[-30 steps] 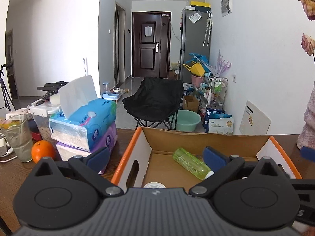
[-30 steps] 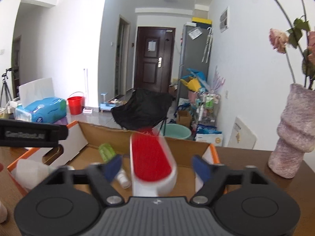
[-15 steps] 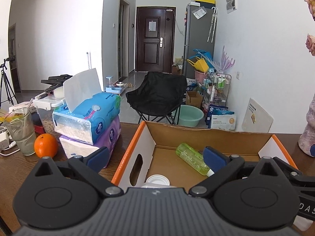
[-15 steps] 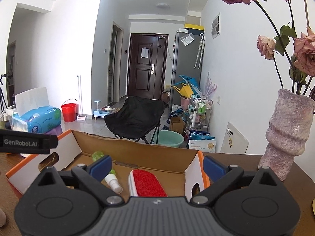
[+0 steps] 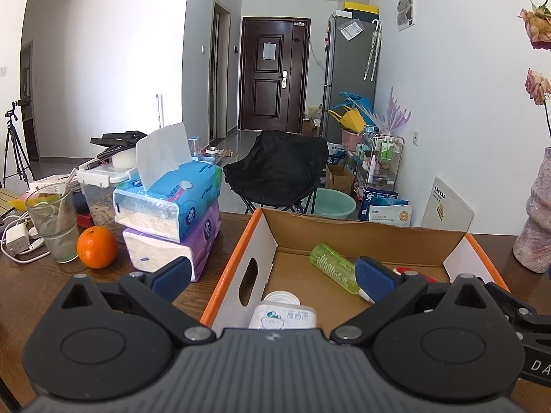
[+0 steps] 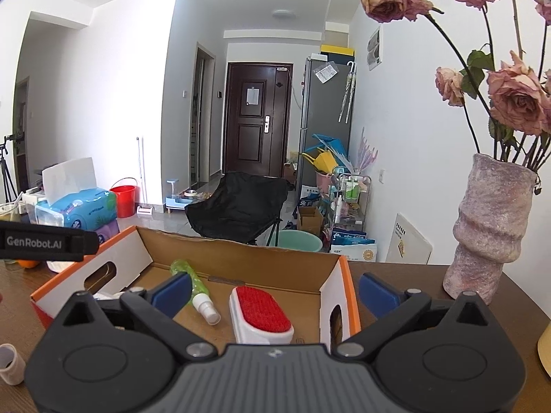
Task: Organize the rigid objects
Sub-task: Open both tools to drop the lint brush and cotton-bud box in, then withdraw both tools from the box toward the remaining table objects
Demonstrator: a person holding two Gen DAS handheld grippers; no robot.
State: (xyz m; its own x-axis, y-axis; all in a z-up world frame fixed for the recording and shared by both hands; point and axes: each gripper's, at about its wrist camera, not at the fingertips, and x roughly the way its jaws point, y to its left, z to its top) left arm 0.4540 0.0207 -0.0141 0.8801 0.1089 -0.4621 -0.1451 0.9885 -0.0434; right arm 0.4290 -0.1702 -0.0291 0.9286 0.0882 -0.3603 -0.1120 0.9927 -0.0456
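Right hand-held gripper [image 6: 273,290], jaws opening and empty, above the cardboard box [image 6: 349,296] holding a red brush [image 6: 260,311] and green bottle [image 6: 191,280]; left hand-held gripper [image 5: 272,273] spread, empty.

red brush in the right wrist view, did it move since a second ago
Yes. The red brush was blurred between the right gripper fingers, against the box's back wall; now it lies on the floor of the cardboard box, beside the green spray bottle.

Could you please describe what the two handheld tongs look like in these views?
Both tongs, left and right, share one design: a ribbed dark-grey body, two black round-hubbed linkage arms with silver pivot pins, and blue pads. The left one's side reads "GenRobot.AI" in white.
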